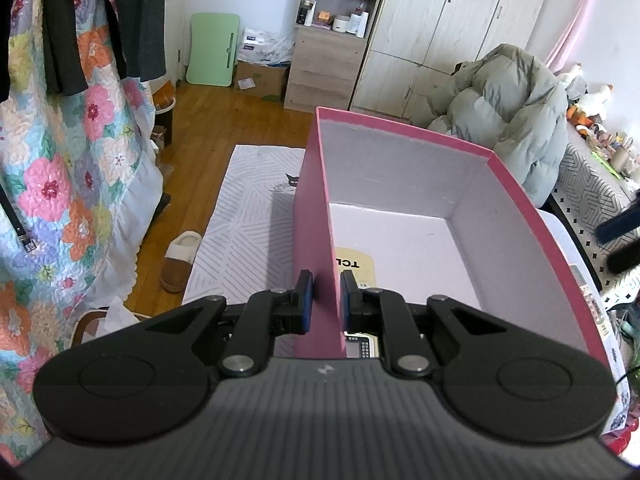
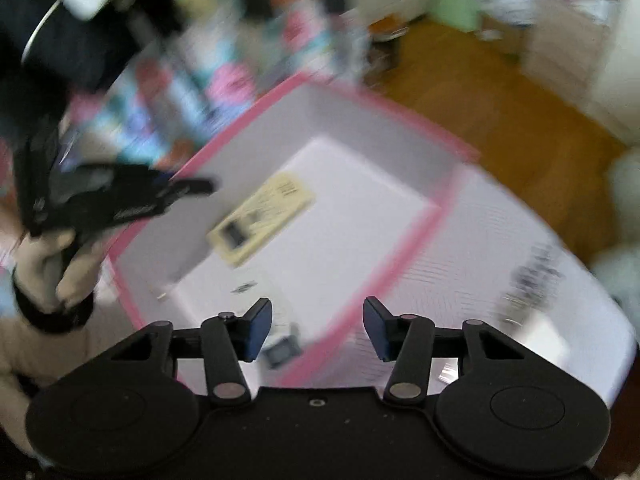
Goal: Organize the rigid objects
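Observation:
A pink box (image 1: 520,216) with a pale lilac inside stands open. My left gripper (image 1: 327,300) is shut on the box's left wall, one pad on each side. A cream TCL remote (image 1: 356,268) lies on the box floor; a small keypad device (image 1: 360,346) shows behind the fingers. In the blurred right wrist view, the box (image 2: 384,108) lies below, with the remote (image 2: 262,220) inside and a small dark item (image 2: 282,350) near the front corner. My right gripper (image 2: 318,330) is open and empty above the box's near wall. The left gripper (image 2: 120,200) shows at the left wall.
A grey puffer jacket (image 1: 516,120) lies behind the box. A striped rug (image 1: 244,220) and a slipper (image 1: 180,260) lie on the wooden floor at left. A floral quilt (image 1: 60,180) hangs far left. A wardrobe (image 1: 448,28) and shelves (image 1: 336,28) stand at the back.

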The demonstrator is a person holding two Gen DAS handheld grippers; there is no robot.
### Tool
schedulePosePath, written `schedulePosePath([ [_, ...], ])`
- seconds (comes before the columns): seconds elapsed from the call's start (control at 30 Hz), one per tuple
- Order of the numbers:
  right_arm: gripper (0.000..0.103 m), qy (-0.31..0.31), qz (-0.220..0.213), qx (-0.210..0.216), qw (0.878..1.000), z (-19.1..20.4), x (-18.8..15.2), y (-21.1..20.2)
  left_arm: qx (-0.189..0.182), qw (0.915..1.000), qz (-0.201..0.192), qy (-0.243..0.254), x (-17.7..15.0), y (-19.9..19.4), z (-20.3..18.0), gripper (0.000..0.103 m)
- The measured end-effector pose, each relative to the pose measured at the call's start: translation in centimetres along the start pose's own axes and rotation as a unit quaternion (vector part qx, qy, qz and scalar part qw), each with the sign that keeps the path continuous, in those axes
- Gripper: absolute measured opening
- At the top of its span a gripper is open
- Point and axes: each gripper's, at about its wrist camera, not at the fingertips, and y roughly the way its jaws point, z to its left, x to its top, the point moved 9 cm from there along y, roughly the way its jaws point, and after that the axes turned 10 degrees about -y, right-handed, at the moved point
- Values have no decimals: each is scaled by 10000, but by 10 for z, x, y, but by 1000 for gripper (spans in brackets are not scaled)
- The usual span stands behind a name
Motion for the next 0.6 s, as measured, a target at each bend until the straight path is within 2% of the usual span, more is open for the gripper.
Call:
schedulePosePath([
  [0.17,56,468,27,-637,9969,-46,-44,-22,92,9999,-63,41,0,0,-3,11],
  [0.33,53,897,637,-1357,9846,-98,-103,-2,370,9986,-164,350,-2,-1,-12,9],
  [0.43,50,1205,911,-1358,9792,-120,-133,19,406,9985,-159,320,-1,-1,-14,9],
  [0.6,50,1552,1165,-1450,9702,-150,-164,42,449,9984,-167,292,0,-1,-14,9],
])
